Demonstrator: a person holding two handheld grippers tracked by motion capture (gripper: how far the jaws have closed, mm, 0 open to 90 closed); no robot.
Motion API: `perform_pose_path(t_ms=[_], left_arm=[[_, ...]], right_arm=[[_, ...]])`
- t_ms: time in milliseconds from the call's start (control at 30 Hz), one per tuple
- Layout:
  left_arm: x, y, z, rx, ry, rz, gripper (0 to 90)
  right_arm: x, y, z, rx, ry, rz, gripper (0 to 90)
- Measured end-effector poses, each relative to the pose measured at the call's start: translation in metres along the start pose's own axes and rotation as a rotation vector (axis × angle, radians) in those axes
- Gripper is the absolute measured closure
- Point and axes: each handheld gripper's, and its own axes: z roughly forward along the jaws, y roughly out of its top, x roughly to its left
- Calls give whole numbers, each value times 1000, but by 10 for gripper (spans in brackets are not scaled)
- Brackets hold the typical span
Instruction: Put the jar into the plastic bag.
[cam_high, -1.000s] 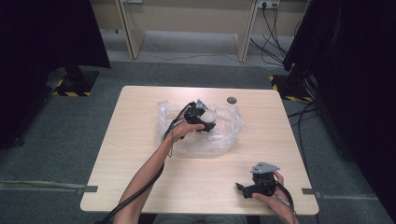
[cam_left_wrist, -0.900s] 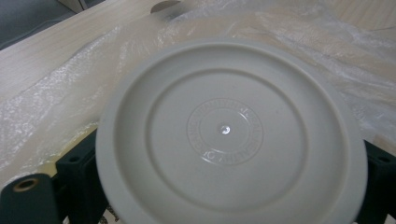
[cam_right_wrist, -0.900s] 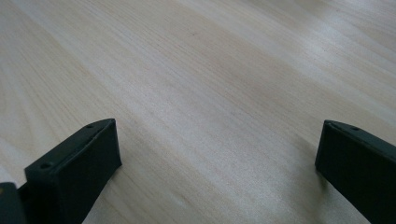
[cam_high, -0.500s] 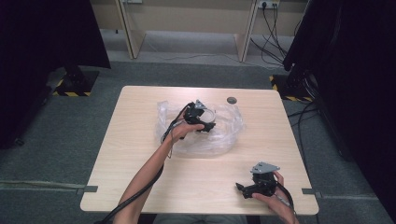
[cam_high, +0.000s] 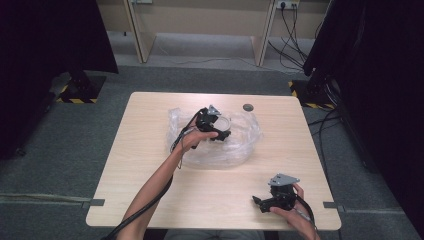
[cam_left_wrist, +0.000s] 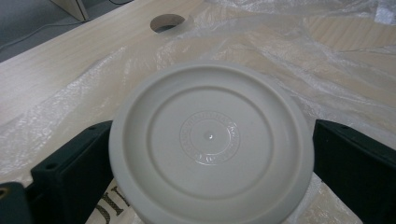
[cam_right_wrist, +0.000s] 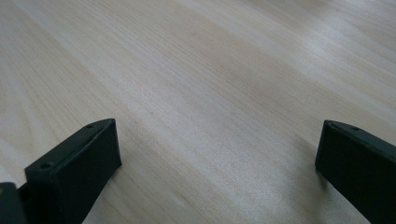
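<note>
On the tabletop (cam_high: 150, 165), toward its far middle, nothing has visibly shifted since the earlier frames: the left gripper (cam_high: 216, 126) sits in the same spot over the crumpled clear plastic bag (cam_high: 235, 147), and the right gripper (cam_high: 265, 201) rests as before near the front right corner, well apart from the bag. In the left gripper view the two black jaws stand on either side of a round white lid (cam_left_wrist: 210, 144), each pressed against its rim, so the left gripper (cam_left_wrist: 210, 186) is clamped on that lid; the lid has raised concentric rings and a small embossed circle at its centre, and it sits over the plastic, with some dark printed lettering just showing beneath its near edge. Beyond it the film spreads in folds across the wood, and a round cable hole (cam_left_wrist: 168, 22) lies farther off in the tabletop. In the right gripper view the right gripper (cam_right_wrist: 215, 154) has its jaws spread wide over bare wood grain, with nothing between them.
</note>
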Motion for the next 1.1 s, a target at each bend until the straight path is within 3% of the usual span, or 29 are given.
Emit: perform_pose_path(t_ms=[367,533,1100], left_arm=[[-2,3,-13,7,10,14,21],[-2,3,-19,4,7,-9,21],[-7,9,-41,-18,-7,-13,21]], right_arm=[[0,0,0,0,0,1,2],[0,0,0,-1,0,0,2],[0,0,0,0,0,0,2]])
